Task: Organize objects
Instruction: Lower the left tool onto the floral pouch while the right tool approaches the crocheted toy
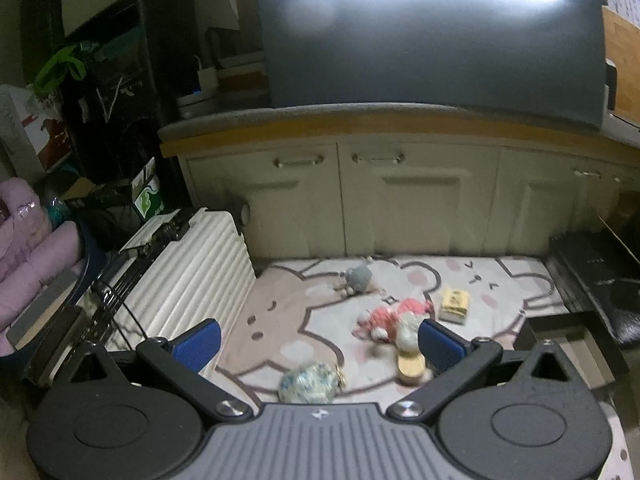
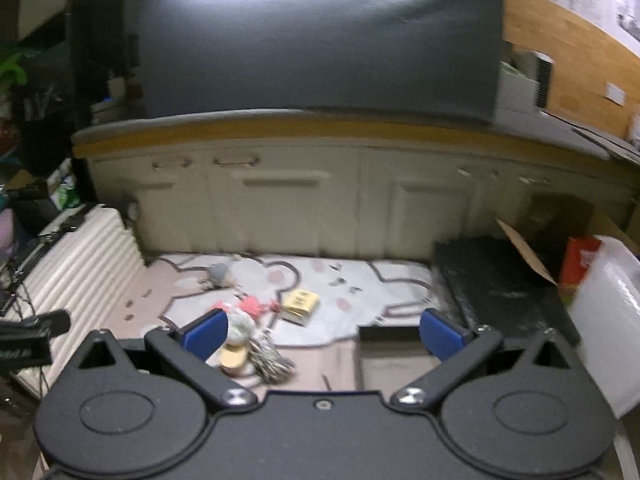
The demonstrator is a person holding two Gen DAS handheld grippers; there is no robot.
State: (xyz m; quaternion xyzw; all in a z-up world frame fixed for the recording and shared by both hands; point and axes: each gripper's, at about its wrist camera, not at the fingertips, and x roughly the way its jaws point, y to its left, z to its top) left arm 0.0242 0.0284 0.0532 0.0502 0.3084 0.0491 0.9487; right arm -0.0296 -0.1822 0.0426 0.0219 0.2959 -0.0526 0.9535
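Note:
Small objects lie scattered on a bear-patterned mat [image 1: 288, 312] [image 2: 360, 284]: a grey plush [image 1: 358, 278] [image 2: 219, 273], a red-and-white plush [image 1: 394, 318] [image 2: 250, 306], a yellow box [image 1: 454, 304] [image 2: 301, 303], a round wooden piece [image 1: 410, 368] [image 2: 234, 358], and a speckled teal ball [image 1: 310, 382]. My left gripper [image 1: 318, 342] hangs open above the mat, holding nothing, the ball just below it. My right gripper [image 2: 324, 334] is open too, above the mat beside a dark open box [image 2: 384, 356].
A ribbed white suitcase [image 1: 192, 276] [image 2: 80, 264] lies along the mat's left side. Cream cabinets [image 1: 400, 200] [image 2: 300, 208] close off the back. A black case [image 1: 600, 276] [image 2: 504, 284], cardboard and a white bin [image 2: 604, 320] stand right. A pink-sleeved hand [image 1: 24, 256] shows at far left.

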